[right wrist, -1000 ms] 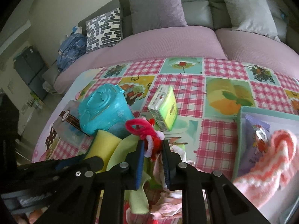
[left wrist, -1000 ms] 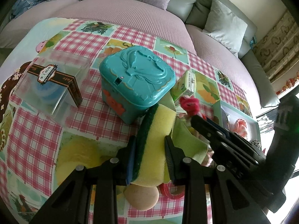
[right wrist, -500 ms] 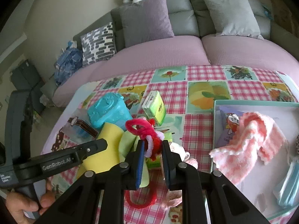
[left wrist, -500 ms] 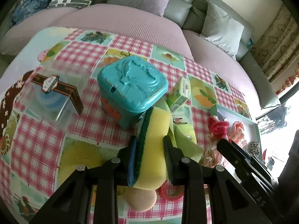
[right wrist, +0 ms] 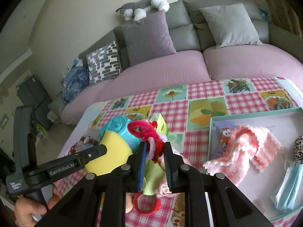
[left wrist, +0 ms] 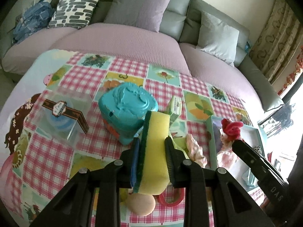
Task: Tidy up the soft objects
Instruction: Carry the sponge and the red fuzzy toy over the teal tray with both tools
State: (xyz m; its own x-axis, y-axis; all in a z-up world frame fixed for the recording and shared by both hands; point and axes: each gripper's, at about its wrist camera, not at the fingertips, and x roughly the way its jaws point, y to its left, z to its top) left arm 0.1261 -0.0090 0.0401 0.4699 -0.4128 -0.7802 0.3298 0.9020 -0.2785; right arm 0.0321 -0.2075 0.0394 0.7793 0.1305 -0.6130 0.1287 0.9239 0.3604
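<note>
One yellow-green sponge point(left wrist: 155, 147), one red pipe-cleaner twist point(right wrist: 149, 138), one teal box point(left wrist: 126, 109), one tray point(right wrist: 255, 114) holding one pink knit cloth point(right wrist: 244, 151). Left gripper point(left wrist: 152, 157) fingers narrow, pinching sponge above tabletop point(left wrist: 53, 151). Right gripper point(right wrist: 154, 160) fingers narrow, pinching pipe-cleaner twist, raised beside tray.

Tin point(left wrist: 128, 111) stands between clear box point(left wrist: 62, 117) and tray point(left wrist: 212, 130).
</note>
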